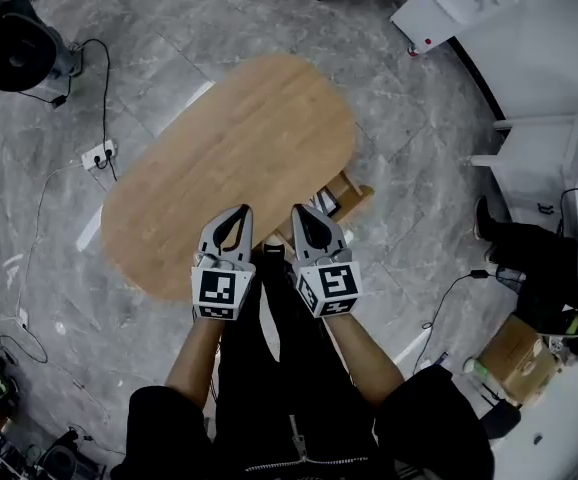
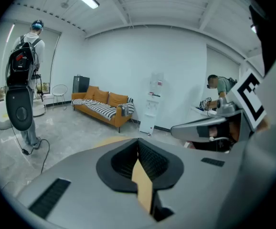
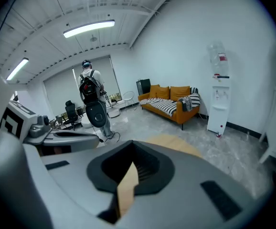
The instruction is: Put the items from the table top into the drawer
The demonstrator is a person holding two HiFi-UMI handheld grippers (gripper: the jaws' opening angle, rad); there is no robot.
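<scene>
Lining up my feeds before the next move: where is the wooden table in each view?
Head view: wooden table, centre of frame.
Left gripper view: tan sliver just above the jaws.
Right gripper view: tan patch beyond the jaws.
Shared by gripper views: orange sofa.

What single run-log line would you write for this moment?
left claw: shut, empty | right claw: shut, empty | table top: no items visible | drawer: open at table edge
</scene>
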